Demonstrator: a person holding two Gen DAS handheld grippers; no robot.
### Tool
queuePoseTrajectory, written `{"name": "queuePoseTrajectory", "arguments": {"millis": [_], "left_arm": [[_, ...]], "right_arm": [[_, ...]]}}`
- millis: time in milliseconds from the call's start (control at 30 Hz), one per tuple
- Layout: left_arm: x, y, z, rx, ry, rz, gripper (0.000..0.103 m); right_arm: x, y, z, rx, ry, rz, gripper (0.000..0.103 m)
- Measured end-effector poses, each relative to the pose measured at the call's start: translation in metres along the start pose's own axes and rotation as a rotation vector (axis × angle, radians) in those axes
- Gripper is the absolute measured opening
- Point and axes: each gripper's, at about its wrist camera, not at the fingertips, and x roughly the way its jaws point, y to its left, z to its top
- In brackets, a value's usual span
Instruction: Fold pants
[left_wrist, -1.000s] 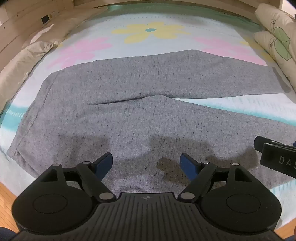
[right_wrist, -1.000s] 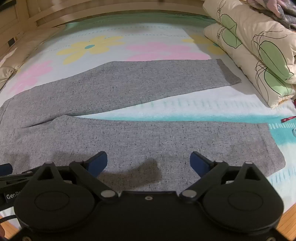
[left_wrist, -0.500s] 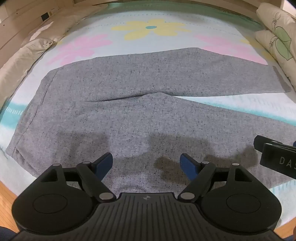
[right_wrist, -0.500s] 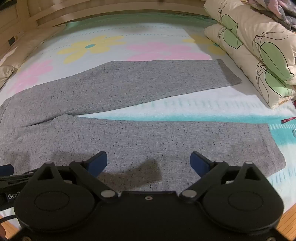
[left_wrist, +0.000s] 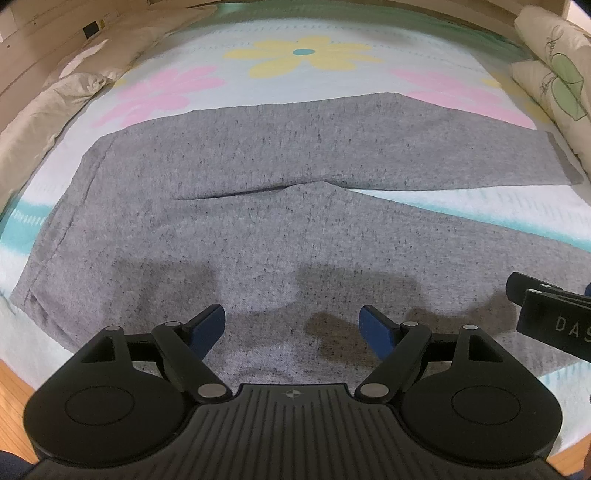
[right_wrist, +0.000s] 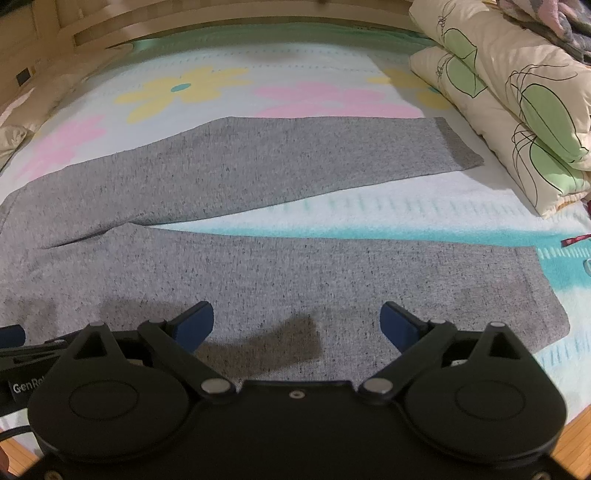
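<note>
Grey pants (left_wrist: 258, 229) lie flat on the flowered bed sheet, waistband to the left, both legs spread apart toward the right. In the right wrist view the pants (right_wrist: 258, 269) show both leg ends, the far cuff near the pillows. My left gripper (left_wrist: 293, 326) is open and empty, hovering over the near hip area. My right gripper (right_wrist: 297, 323) is open and empty, hovering over the near leg. The right gripper's side shows at the right edge of the left wrist view (left_wrist: 554, 321).
Folded flowered quilts (right_wrist: 517, 103) are stacked at the right of the bed. A cream pillow (left_wrist: 48, 107) lies along the left edge. A wooden bed frame (right_wrist: 184, 22) runs behind. The wooden floor (left_wrist: 11, 380) shows below the near mattress edge.
Both grippers have moved slightly forward over the pants. Both stay open and the pants have not moved.
</note>
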Motion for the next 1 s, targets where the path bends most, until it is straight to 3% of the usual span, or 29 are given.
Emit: {"name": "queuePoseTrajectory", "arguments": {"millis": [233, 400, 600, 700, 733, 767, 833, 1000], "left_arm": [[0.001, -0.002, -0.001, 0.016, -0.015, 0.011, 0.078], [0.002, -0.004, -0.002, 0.027, -0.031, 0.029, 0.07], [0.006, -0.001, -0.001, 0.007, -0.028, 0.014, 0.061], [0.007, 0.0, 0.001, 0.002, -0.034, 0.026, 0.058], [0.006, 0.001, 0.003, -0.002, -0.033, 0.019, 0.058], [0.006, 0.002, 0.005, -0.006, -0.028, 0.013, 0.058], [0.006, 0.005, 0.013, -0.005, -0.02, 0.009, 0.058], [0.006, 0.015, 0.047, 0.04, -0.016, 0.026, 0.058]], "right_arm": [[-0.001, 0.001, -0.001, -0.008, -0.015, -0.018, 0.102], [-0.001, 0.003, -0.001, -0.004, -0.015, -0.01, 0.102], [0.004, 0.003, -0.001, -0.018, 0.036, -0.032, 0.102], [0.009, 0.002, -0.004, -0.007, 0.087, 0.011, 0.102], [0.009, 0.001, -0.004, -0.007, 0.099, 0.044, 0.098], [0.01, -0.001, -0.004, -0.009, 0.11, 0.08, 0.086], [0.009, -0.005, -0.003, -0.015, 0.121, 0.129, 0.074], [0.009, -0.01, 0.018, -0.131, 0.085, 0.136, 0.072]]}}
